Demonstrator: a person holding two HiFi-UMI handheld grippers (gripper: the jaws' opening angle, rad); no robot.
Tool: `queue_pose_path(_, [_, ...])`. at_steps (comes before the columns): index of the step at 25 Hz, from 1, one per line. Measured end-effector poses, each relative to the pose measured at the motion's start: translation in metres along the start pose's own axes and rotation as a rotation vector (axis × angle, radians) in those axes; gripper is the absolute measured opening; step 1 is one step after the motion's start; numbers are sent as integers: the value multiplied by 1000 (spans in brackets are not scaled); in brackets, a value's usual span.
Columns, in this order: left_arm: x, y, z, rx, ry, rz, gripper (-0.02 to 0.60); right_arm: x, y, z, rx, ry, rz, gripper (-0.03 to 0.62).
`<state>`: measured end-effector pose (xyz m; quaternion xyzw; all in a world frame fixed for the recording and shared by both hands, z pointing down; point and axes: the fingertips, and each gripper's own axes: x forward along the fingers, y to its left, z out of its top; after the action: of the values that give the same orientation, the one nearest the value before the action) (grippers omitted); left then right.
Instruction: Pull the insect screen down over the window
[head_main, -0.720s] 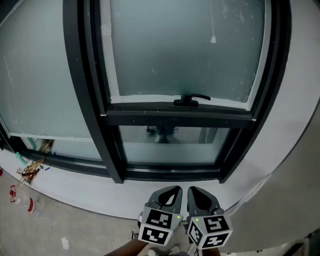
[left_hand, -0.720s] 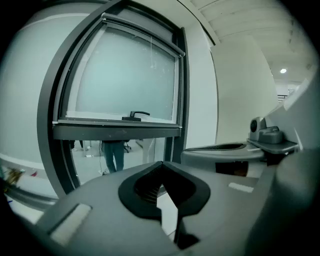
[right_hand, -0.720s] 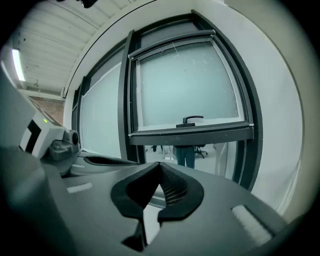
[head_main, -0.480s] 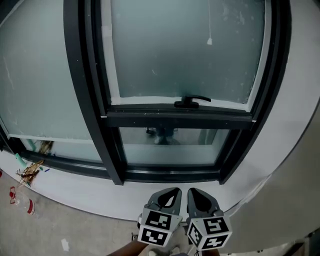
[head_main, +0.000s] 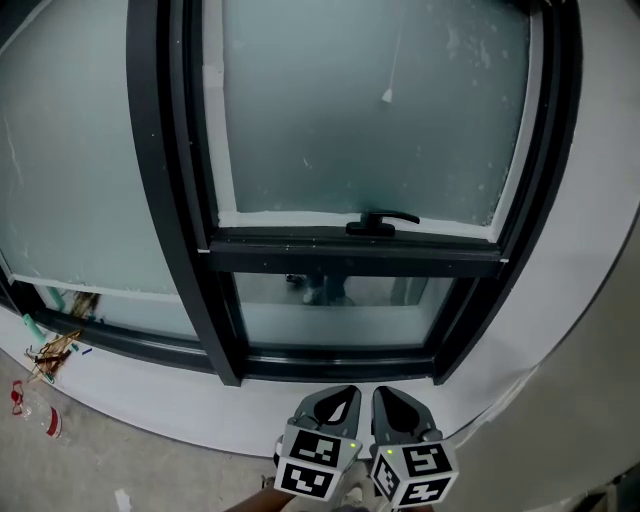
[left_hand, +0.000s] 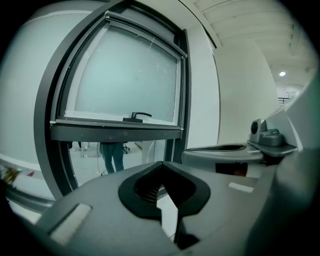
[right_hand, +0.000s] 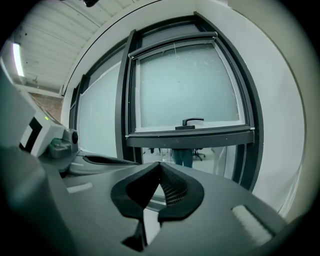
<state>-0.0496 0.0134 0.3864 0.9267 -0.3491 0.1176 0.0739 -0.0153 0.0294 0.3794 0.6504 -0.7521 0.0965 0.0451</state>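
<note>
Risk: left gripper (head_main: 338, 400) & right gripper (head_main: 395, 400) sit low w/ jaws clenched empty, well below pull cord (head_main: 386, 96) of insect screen (right_hand: 172, 42), apparently rolled at window's (head_main: 350, 245) top edge; thin cord may slip.

No readable text, labels, brands or numbers anywhere; claw cubes carry only black-white square markers.

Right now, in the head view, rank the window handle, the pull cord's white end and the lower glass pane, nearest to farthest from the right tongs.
1. The lower glass pane, just ahead of the right tongs.
2. The window handle, on the crossbar above.
3. The pull cord's white end, high on the frosted pane.
</note>
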Motion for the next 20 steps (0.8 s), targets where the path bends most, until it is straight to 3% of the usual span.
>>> queue_pose_path(7, [46,23,11,22,-9,27,16,47,-28,7,-12,-26,20,2])
queue_pose_path(20, [197,73,73,17,-35,84,16,177,-131,64,-44,-56,105,2])
